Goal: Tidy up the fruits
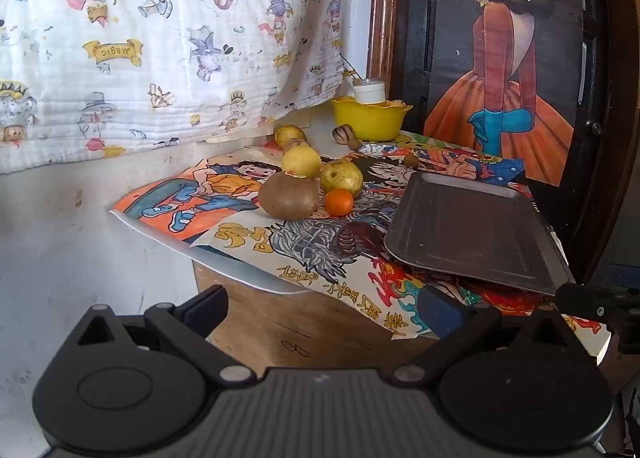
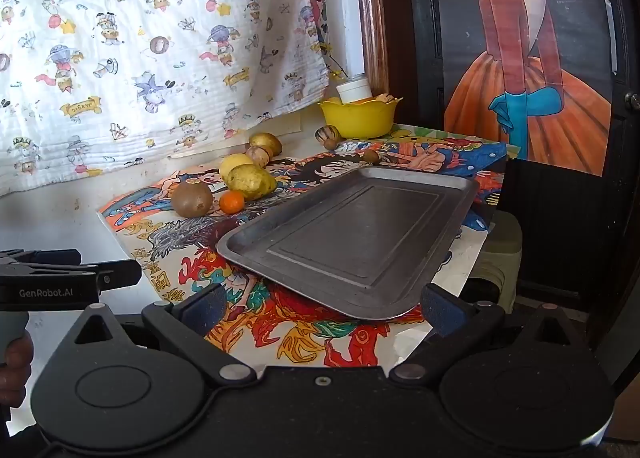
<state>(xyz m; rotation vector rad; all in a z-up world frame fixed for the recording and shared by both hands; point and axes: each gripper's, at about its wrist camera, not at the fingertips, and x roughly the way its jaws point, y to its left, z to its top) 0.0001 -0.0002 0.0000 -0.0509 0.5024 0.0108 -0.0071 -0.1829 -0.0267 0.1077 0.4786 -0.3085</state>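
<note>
A: Where's the fruit?
B: The kiwi (image 1: 289,195), tangerine (image 1: 338,202) and pears (image 1: 341,177) cluster on the drawings (image 1: 240,234), left of the empty dark tray (image 1: 480,226).
A: Grippers?
B: The left gripper (image 1: 323,308) and right gripper (image 2: 322,306) are both spread wide, holding nothing.

I see a white quilted cloth (image 1: 160,50) printed with small cartoon figures hanging over the wall on the left, down to the back of the counter (image 1: 280,322). Coloured cartoon drawings on paper sheets (image 2: 304,334) cover the counter top, one sheet's edge jutting past the left side. On the right I see a dark door (image 2: 560,238) bearing a poster (image 1: 508,70) of a figure in an orange skirt and blue gloves. A brown wooden frame (image 2: 372,18) runs upright between cloth and door.
</note>
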